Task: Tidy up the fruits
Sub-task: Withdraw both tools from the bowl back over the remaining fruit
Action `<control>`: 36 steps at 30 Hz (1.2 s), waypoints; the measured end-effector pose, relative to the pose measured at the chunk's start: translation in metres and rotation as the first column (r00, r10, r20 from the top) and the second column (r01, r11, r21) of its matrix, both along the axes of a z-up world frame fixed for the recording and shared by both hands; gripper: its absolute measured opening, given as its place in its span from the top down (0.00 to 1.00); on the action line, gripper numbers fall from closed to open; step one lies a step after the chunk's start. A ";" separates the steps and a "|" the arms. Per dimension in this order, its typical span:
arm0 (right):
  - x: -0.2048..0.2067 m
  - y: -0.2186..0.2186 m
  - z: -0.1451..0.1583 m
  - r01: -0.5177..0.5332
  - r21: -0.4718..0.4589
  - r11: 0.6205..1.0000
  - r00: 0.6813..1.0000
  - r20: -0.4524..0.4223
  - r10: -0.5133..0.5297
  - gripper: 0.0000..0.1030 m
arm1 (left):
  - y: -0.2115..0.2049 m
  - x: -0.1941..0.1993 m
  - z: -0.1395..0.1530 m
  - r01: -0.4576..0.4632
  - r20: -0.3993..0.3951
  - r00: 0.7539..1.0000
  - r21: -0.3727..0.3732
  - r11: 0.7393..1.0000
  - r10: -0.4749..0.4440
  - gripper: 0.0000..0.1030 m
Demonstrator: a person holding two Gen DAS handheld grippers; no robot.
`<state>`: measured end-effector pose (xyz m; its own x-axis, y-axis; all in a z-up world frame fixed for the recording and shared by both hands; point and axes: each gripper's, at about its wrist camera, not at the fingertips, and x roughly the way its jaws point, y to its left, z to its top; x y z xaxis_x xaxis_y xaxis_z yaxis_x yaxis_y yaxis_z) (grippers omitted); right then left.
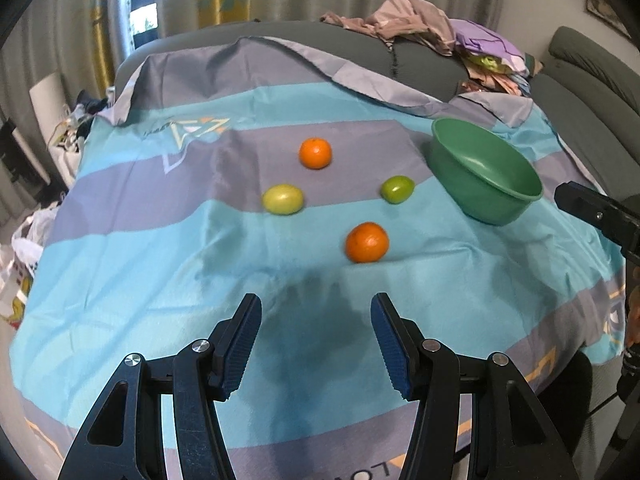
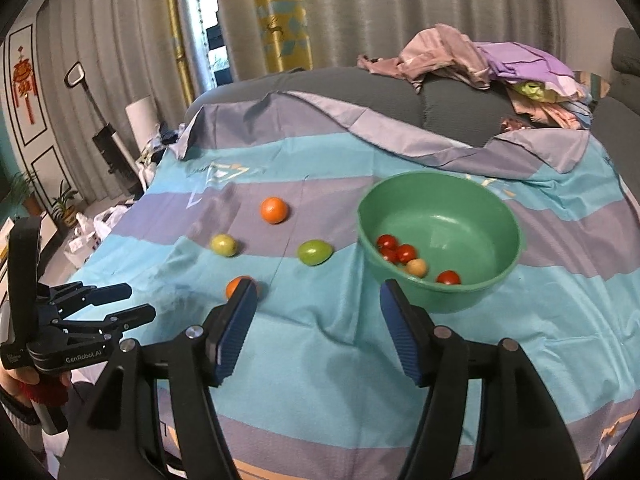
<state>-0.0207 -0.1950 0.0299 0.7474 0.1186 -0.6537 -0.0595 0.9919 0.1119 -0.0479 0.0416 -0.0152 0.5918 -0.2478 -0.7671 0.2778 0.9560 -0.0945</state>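
Striped blue and purple cloth (image 1: 160, 272) covers the bed. Two round oranges (image 1: 367, 242) and two green fruits (image 1: 282, 199) lie ahead of the left gripper (image 1: 316, 308), beside the green plastic bowl (image 2: 492, 216). Both the left gripper and the right gripper (image 2: 318, 292) are wide apart, holding nothing.

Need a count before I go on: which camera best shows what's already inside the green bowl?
Right wrist view: it looks down into the green bowl, showing small red fruits and a tan one. The left wrist view sees the bowl side-on, its contents hidden.
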 end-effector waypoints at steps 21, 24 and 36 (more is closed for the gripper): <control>0.046 0.028 -0.047 -0.068 0.011 0.998 0.986 -0.154 0.068 0.38 | 0.016 0.024 -0.022 0.003 -0.034 0.999 -0.066 0.998 -0.006 0.45; 0.051 0.027 -0.054 -0.076 0.031 0.997 0.981 -0.174 0.080 0.38 | 0.012 0.031 -0.024 0.014 -0.038 0.999 -0.078 0.997 -0.017 0.45; 0.076 0.019 -0.069 -0.050 0.044 0.998 0.977 -0.205 0.058 0.38 | -0.016 0.061 -0.030 0.089 -0.046 0.995 -0.092 0.992 -0.094 0.45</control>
